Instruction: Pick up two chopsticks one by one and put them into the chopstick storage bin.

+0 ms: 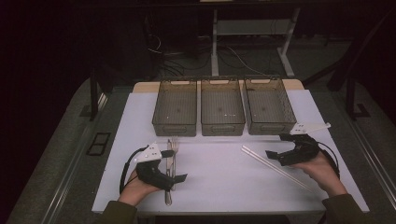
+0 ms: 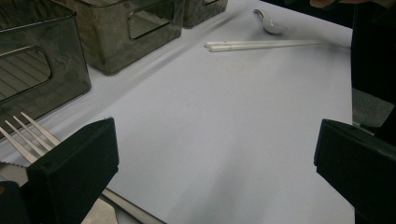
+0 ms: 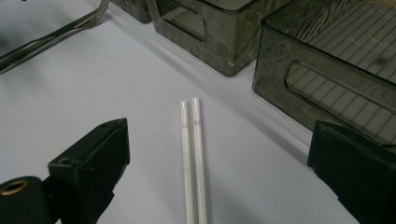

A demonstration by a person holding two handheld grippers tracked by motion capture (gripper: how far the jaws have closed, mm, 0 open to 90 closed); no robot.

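Three bins (image 1: 222, 122), far edge of table: all empty, sorting not begun. Right gripper (image 3: 219, 172): jaws wide apart, straddling the white chopsticks (image 3: 192, 154) lying flat on the table. Left gripper (image 1: 173, 165): jaws apart, over the fork (image 1: 174, 145) and knife (image 1: 168, 158), gripping nothing. Spoon (image 2: 270, 22) beyond the chopsticks.

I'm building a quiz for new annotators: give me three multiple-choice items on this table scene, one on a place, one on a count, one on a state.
1. Where do the chopsticks lie?
A. in the middle bin
B. on the table, by the right tongs
C. under the fork

2. How many bins stand in the row?
A. two
B. three
C. five

3. How do the left tongs stand?
A. open, holding nothing
B. shut on the fork
C. shut on a spoon

Answers: B, the high view shows them on the white table beside the right tongs; B, three stand side by side; A, the jaws are wide apart over bare table.
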